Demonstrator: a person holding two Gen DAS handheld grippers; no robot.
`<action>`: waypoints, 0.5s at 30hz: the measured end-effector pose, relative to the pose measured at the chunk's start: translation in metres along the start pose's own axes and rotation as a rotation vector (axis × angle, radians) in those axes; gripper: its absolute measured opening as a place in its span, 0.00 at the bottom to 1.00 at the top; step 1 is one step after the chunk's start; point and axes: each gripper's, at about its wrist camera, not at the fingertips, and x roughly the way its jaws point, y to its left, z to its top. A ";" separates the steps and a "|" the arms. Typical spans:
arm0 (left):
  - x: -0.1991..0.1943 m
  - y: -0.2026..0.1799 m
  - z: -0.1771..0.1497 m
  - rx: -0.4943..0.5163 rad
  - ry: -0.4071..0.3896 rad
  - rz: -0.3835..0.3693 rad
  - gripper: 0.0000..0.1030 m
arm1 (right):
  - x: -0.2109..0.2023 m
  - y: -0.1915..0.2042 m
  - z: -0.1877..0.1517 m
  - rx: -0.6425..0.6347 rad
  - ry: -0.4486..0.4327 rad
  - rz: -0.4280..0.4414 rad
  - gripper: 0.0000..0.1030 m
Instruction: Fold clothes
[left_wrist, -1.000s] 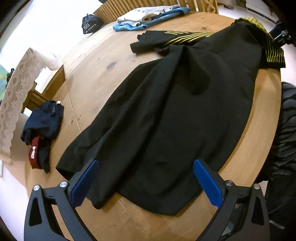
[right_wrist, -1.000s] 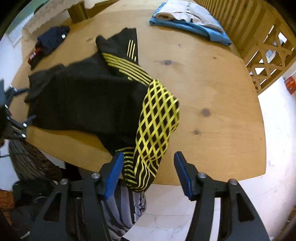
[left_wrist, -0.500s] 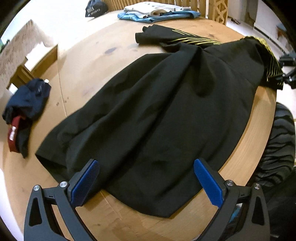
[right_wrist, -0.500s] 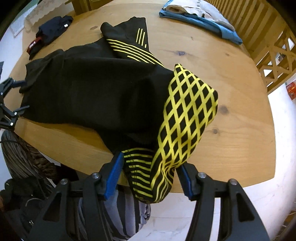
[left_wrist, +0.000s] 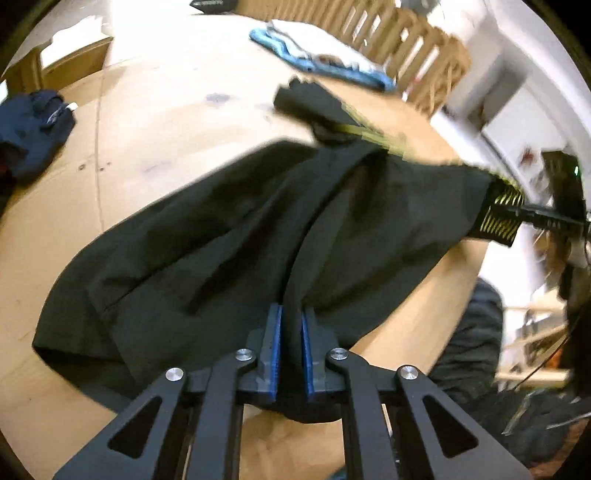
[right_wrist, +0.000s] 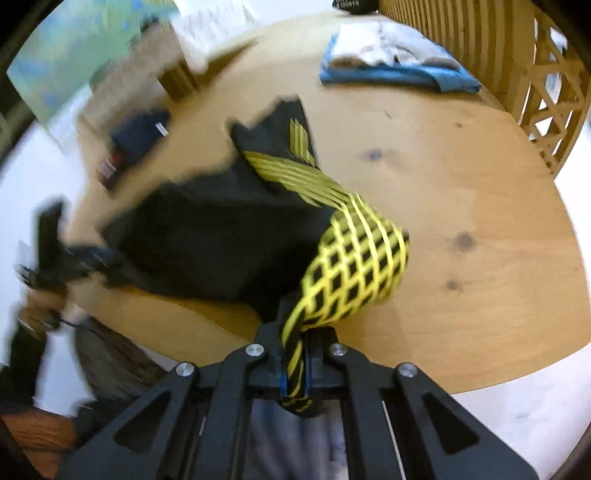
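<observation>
A black shirt (left_wrist: 229, 243) with yellow-striped sleeves lies across the round wooden table (left_wrist: 155, 122). My left gripper (left_wrist: 291, 350) is shut on its black hem near the table's front edge. My right gripper (right_wrist: 293, 365) is shut on the yellow-lattice sleeve (right_wrist: 354, 269) at the opposite end; that sleeve also shows in the left wrist view (left_wrist: 498, 218). The shirt body (right_wrist: 221, 236) stretches between the two grippers. The other sleeve (right_wrist: 284, 144) lies flat on the table.
A folded stack of blue and white clothes (left_wrist: 317, 62) sits at the far side by a wooden slatted rail (right_wrist: 480, 44). A dark blue and red garment pile (left_wrist: 29, 129) lies at the table's left. The table edge is close to both grippers.
Both grippers went from open to shut on the shirt: the left on the hem, the right on the yellow sleeve. The fabric is now pulled taut and bunched between them.
</observation>
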 end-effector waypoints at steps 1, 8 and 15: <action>-0.013 -0.004 0.000 0.010 -0.030 0.005 0.04 | -0.014 0.003 0.003 0.007 -0.037 0.031 0.05; -0.121 -0.001 0.017 0.067 -0.215 -0.002 0.04 | -0.097 0.059 0.028 -0.052 -0.230 0.219 0.05; -0.057 -0.016 0.014 0.119 -0.008 0.072 0.36 | -0.066 0.095 0.057 -0.138 -0.183 0.089 0.05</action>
